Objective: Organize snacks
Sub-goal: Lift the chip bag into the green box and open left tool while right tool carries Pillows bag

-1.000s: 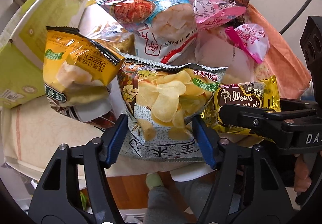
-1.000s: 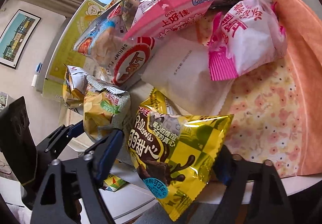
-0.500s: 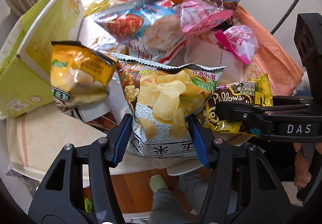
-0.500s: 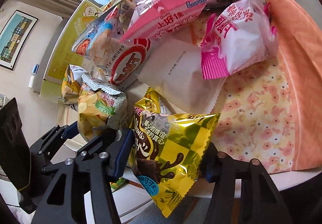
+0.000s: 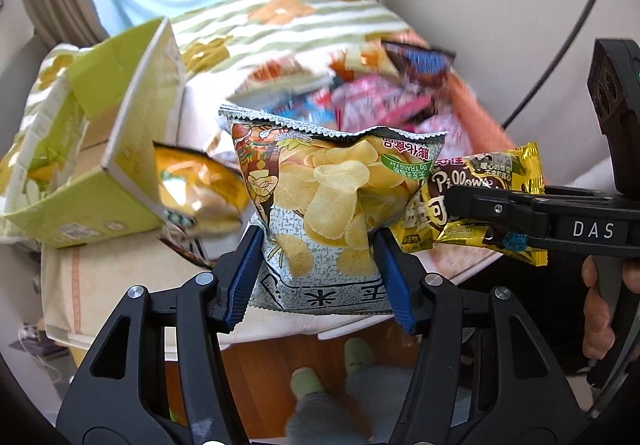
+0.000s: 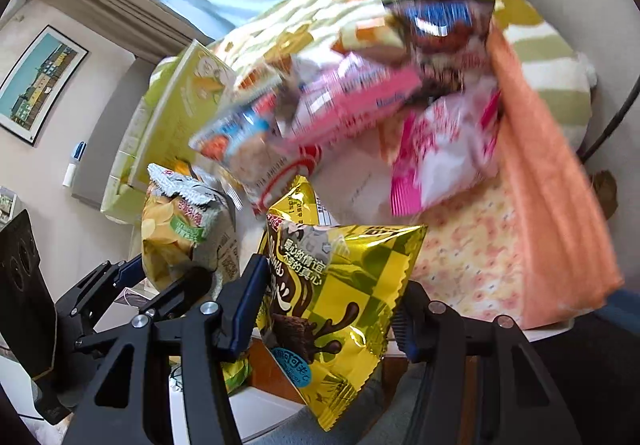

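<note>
Right gripper (image 6: 324, 301) clamps the gold chocolate-pillow bag (image 6: 340, 305). At left, the left gripper (image 6: 160, 277) clamps a potato chip bag (image 6: 180, 233).

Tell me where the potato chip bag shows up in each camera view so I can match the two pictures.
Left wrist view: the potato chip bag fills the center, pinched between the left gripper fingers.
Right wrist view: the same bag sits at the left, beside the gold chocolate snack bag held by the right gripper.
Shared landmark: the green cardboard box, left of the chip bag in both.
</note>
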Tool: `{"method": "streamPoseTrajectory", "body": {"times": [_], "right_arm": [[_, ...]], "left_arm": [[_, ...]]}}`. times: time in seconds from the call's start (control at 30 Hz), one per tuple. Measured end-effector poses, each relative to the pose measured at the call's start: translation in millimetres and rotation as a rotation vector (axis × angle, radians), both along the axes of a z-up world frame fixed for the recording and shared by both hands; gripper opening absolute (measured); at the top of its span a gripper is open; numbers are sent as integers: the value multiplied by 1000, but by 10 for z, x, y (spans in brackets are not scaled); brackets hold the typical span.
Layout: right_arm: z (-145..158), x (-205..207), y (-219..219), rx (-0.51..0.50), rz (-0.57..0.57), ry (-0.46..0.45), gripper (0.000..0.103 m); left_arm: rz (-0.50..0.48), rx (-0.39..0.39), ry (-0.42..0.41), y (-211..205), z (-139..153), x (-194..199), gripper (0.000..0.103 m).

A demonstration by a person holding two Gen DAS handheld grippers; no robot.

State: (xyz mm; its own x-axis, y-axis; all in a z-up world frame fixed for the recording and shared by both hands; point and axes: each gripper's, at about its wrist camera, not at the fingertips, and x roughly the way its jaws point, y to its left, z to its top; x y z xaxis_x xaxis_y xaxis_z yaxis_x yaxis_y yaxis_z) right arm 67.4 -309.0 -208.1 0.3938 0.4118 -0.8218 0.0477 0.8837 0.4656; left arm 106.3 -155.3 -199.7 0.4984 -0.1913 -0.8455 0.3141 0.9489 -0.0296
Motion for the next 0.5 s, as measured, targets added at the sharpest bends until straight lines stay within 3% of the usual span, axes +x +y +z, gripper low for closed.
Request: {"method": "streamPoseTrajectory", "body": {"times": [0.13,0.27,0.5], "right_arm": [[341,58,11,-35,18,-58,52],[674,233,152,-70,47,-127,52],[1079,725,697,-72,85,-222,52]], "left_arm": [[60,-55,-34,193,285,90,53],[109,-58,-95,508,585,254,53],[185,-83,-144,1360,964,749,53]]}}
